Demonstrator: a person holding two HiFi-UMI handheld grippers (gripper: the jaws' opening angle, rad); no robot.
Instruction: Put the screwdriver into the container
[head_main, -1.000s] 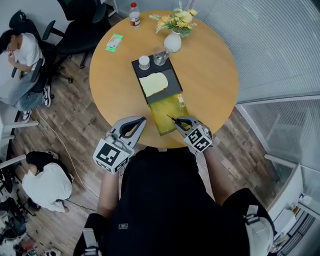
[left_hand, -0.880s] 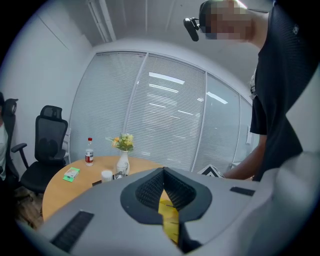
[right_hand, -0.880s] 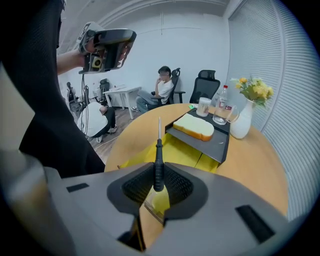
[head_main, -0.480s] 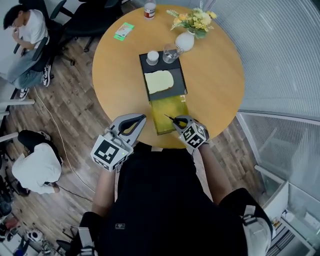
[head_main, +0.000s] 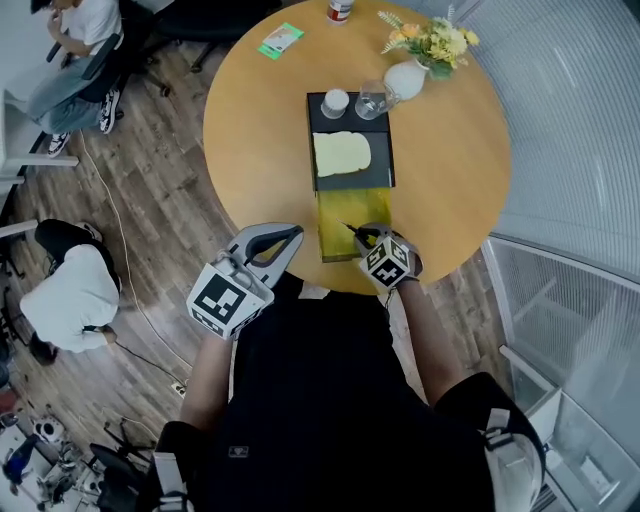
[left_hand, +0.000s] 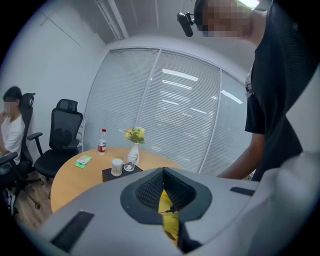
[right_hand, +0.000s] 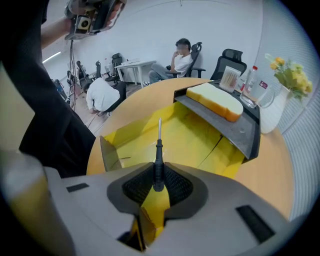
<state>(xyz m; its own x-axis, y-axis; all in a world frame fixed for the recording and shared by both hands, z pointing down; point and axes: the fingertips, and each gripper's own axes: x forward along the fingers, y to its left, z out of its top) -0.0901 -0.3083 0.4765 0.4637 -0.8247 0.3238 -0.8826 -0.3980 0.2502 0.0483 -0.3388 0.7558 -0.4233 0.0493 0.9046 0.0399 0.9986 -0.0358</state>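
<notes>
Right tongs (right_hand: 158, 169) barely shifted, gripping screwdriver (right_hand: 158, 149) | over yellow container (right_hand: 187, 136) | left tongs (left_hand: 163, 172) closed

I see round table (head_main: 450, 180) from above. Yellow container (head_main: 338, 212) sits at near edge, touching black tray (head_main: 352, 180) behind it. Bread slice (head_main: 341, 153) lies on tray, white cup (head_main: 336, 103) and glass (head_main: 372, 101) at its far end. My right gripper (head_main: 365, 236) hangs at container's near right corner, screwdriver (head_main: 352, 229) sticking out from jaws, tip over container. My left gripper (head_main: 290, 236) hovers at table edge, left of container, jaws together at tip.
</notes>
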